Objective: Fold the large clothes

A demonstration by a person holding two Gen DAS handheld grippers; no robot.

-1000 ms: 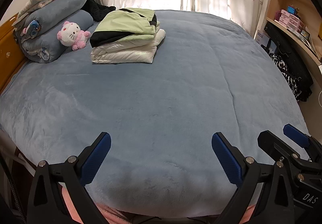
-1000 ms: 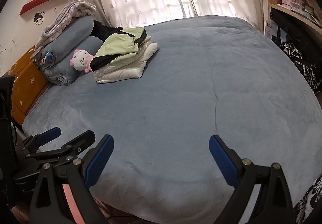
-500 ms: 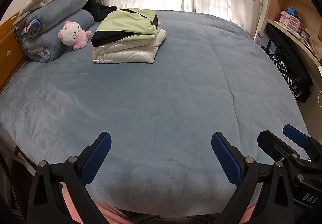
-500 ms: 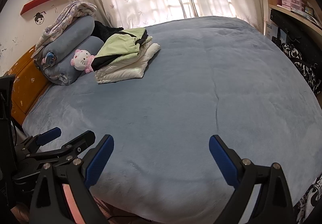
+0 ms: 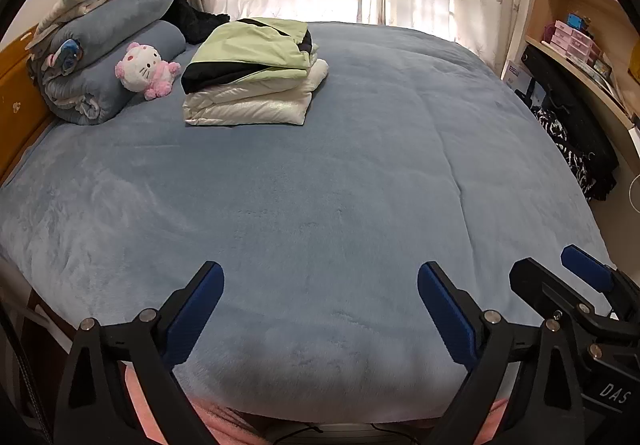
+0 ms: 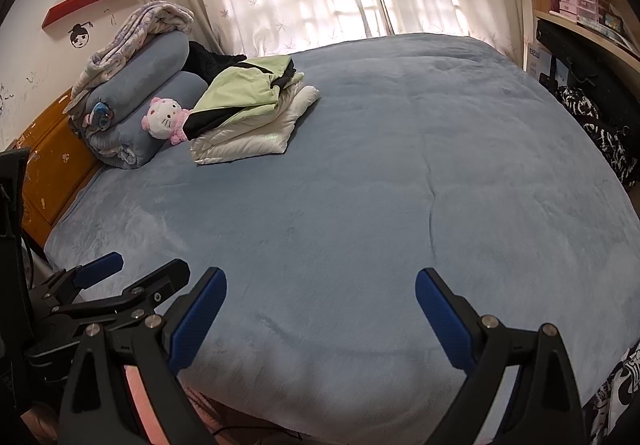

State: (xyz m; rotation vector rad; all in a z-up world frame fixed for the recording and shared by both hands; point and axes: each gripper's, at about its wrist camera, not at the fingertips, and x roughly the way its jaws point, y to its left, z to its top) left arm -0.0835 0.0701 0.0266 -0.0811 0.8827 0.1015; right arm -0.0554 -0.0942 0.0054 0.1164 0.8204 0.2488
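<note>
Grippers side by side over near edge of bed [image 5: 320, 205]. Left gripper [image 5: 320, 309] wide open, empty. Right gripper [image 6: 320, 313] wide open, empty. Folded clothes [image 5: 250, 73] stacked far ahead, left of both, on blanket, just beside plush toy [image 5: 144, 69] and rolled bedding [image 5: 108, 45].

black garment [image 5: 196, 19]: mostly hidden behind the rolled blankets [image 5: 116, 45] and the folded pile [image 5: 252, 73].
plush toy [image 6: 166, 121]: lower body covered by the pile's edge in the right wrist view.
shelf boxes [image 5: 572, 39]: labels too small to read.
bed [image 5: 320, 185]: near edge cut off below.
right hand-held gripper [image 5: 560, 277]: partly cropped at the frame's edge.
</note>
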